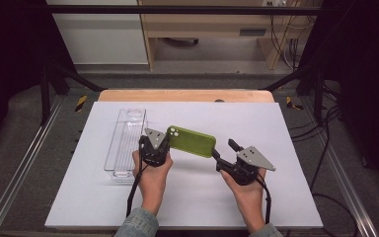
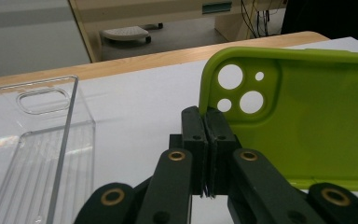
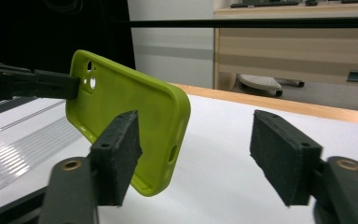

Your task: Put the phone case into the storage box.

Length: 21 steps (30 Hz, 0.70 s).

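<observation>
Left tool (image 1: 164, 138): jaws pressed together, pinching the camera-hole corner of the phone case (image 1: 192, 141).
Right tool (image 1: 222, 148): jaws spread, apart from the case's other end.
Phone case: green, held on edge above the desk (image 1: 256, 123).
Clear tray (image 1: 126, 143): just left of the left tool.

Phone case (image 1: 191, 140) green, smooth matt rubbery plastic; tray (image 1: 125, 143) clear glossy ribbed plastic; table (image 1: 256, 123) matt white.

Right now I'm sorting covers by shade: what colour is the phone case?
Lime green phone case, clearest in the left gripper view.
</observation>
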{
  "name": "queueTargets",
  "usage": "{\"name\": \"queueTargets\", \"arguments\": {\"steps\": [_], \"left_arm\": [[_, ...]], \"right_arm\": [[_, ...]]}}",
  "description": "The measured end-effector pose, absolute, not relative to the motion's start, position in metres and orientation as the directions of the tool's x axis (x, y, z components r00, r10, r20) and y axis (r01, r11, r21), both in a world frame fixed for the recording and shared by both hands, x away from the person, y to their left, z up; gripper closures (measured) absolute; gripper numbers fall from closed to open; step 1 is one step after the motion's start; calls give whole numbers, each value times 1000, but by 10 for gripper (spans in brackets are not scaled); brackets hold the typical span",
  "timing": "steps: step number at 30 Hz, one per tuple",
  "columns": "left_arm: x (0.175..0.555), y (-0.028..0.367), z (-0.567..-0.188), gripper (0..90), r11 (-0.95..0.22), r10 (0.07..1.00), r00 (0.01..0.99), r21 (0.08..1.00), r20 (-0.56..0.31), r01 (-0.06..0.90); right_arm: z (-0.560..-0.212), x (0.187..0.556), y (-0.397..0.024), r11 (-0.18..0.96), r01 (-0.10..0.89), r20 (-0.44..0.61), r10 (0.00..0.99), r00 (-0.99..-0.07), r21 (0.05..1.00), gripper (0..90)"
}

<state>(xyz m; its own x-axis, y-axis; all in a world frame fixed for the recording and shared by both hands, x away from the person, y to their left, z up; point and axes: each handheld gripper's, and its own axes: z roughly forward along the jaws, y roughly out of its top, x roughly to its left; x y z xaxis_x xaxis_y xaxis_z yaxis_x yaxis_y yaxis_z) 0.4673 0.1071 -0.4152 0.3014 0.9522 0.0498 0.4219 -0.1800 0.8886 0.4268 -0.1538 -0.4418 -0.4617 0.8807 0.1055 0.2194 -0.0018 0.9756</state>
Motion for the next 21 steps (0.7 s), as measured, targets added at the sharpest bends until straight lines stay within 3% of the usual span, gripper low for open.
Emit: {"name": "queueTargets", "arguments": {"steps": [8, 21], "left_arm": [[467, 118, -410, 881, -193, 955, 288, 891, 74, 411], [469, 142, -394, 881, -246, 950, 276, 889, 143, 386]], "right_arm": [[-444, 429, -158, 10, 239, 108, 872, -477, 971, 190], [-447, 429, -166, 94, 241, 56, 834, -549, 966, 113]]}}
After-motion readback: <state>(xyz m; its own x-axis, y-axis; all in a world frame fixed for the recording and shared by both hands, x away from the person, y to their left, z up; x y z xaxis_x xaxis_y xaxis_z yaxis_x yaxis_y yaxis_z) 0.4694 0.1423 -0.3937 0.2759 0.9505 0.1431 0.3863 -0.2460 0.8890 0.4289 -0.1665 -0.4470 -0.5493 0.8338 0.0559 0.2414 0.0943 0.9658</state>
